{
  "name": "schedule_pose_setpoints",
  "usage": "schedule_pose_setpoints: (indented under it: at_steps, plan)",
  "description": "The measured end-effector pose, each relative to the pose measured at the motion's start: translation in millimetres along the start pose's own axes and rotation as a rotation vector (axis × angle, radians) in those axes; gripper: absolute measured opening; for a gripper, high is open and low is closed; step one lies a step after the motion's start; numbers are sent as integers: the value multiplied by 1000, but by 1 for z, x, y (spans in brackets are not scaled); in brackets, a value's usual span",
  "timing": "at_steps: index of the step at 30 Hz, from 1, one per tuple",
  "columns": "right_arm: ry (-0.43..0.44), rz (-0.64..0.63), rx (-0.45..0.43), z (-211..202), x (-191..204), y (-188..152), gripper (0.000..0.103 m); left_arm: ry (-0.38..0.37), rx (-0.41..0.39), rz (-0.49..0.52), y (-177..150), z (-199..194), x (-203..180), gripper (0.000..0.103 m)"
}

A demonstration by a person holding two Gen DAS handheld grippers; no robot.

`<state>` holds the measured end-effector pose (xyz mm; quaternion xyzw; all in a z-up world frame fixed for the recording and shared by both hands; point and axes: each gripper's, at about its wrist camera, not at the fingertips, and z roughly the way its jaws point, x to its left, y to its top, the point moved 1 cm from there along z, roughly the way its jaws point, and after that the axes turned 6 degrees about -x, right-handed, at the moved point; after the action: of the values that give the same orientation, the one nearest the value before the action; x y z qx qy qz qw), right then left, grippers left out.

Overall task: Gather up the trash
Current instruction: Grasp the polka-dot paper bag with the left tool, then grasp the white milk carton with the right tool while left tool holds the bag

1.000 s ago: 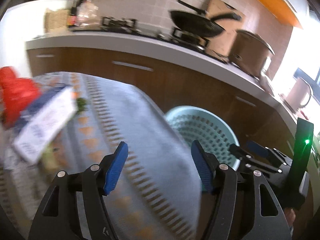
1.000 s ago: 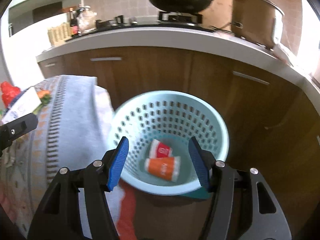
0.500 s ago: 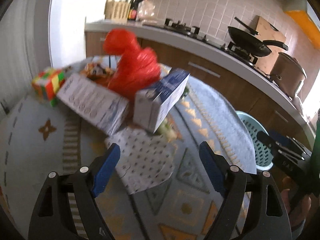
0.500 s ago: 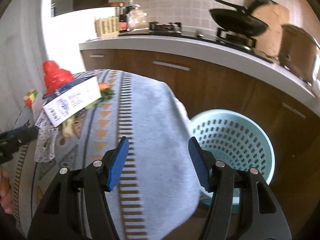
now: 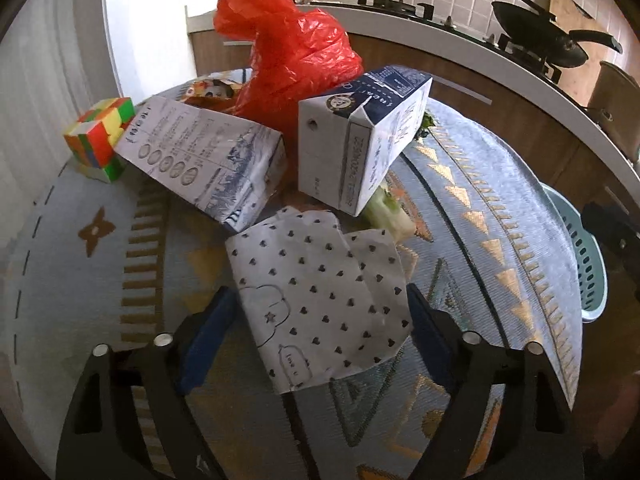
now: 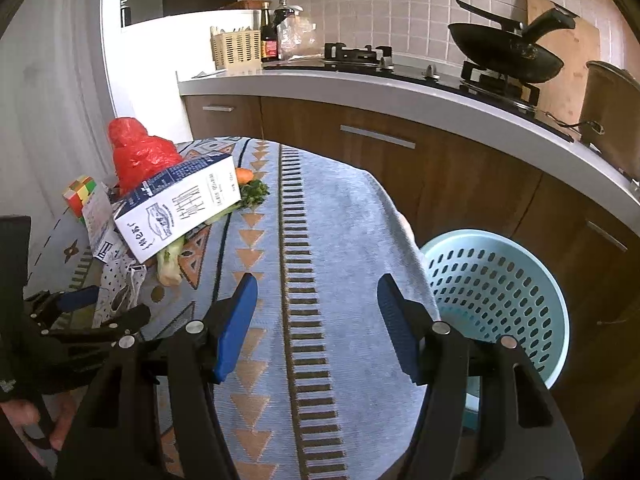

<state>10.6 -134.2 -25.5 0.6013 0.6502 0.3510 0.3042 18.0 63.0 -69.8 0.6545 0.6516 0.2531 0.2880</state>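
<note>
Trash sat piled on the table (image 5: 60,264), ahead of the left gripper (image 5: 320,316). Left jaws stood wide apart and had just been opening, with the dotted paper (image 5: 320,296) lying flat between the pads; the pads did not press on it. Just past the paper lay a pale vegetable stalk (image 5: 386,210), under the tilted blue-white carton (image 5: 360,132). Left of that carton lay a second carton (image 5: 204,160) on its side. Farther left sat a colour cube (image 5: 100,144). Behind both cartons rose a red bag (image 5: 288,52). Snack packet (image 5: 208,90) was partly hidden behind the second carton. Far right of the left gripper, off the table edge, sat the basket (image 5: 588,264).

Right gripper (image 6: 316,320) hovered over bare tablecloth (image 6: 328,220), jaws apart, nothing between them. To its right and lower sat the teal basket (image 6: 500,280) on the floor; its contents could not be seen. To its left the left gripper (image 6: 80,312) was at the pile, a hand (image 6: 48,420) on its grip. Farther ahead-left: carton (image 6: 180,208), greens (image 6: 252,194), carrot (image 6: 244,176), red bag (image 6: 140,152), cube (image 6: 80,196). Beyond the table ran the counter (image 6: 400,96) with a wok (image 6: 504,52) on the stove.
</note>
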Motion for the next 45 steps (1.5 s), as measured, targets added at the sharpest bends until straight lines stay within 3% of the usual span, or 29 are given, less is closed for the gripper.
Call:
schedule_pose_setpoints:
  at_steps: [2,5,7,10,14,21,25,33,45]
  plan:
    - [28,2,-4,1,7,5,59,10,-11,-2,-2,-3,2,69]
    - [77,0,-16,1,24,13,59,-3,-41,-18,-6,-11,10,47]
    - [111,-3,-25,2,39,20,62,-35,-51,-26,-9,-16,16,21]
    - [181,1,-44,5,66,27,65,-78,-85,-54,-11,-27,28,8]
    - [242,16,-27,19,99,30,69,-127,-142,-105,-19,-42,44,8]
    - [173,-19,36,56,127,32,68,-191,-188,-188,-21,-49,64,9]
    - [191,15,68,67,119,28,68,-203,-193,-198,-23,-51,68,9]
    - [148,10,31,50,98,26,68,-176,-206,-165,-23,-53,59,11]
    - [27,106,-2,28,19,29,69,-168,-200,-162,-21,-52,58,12]
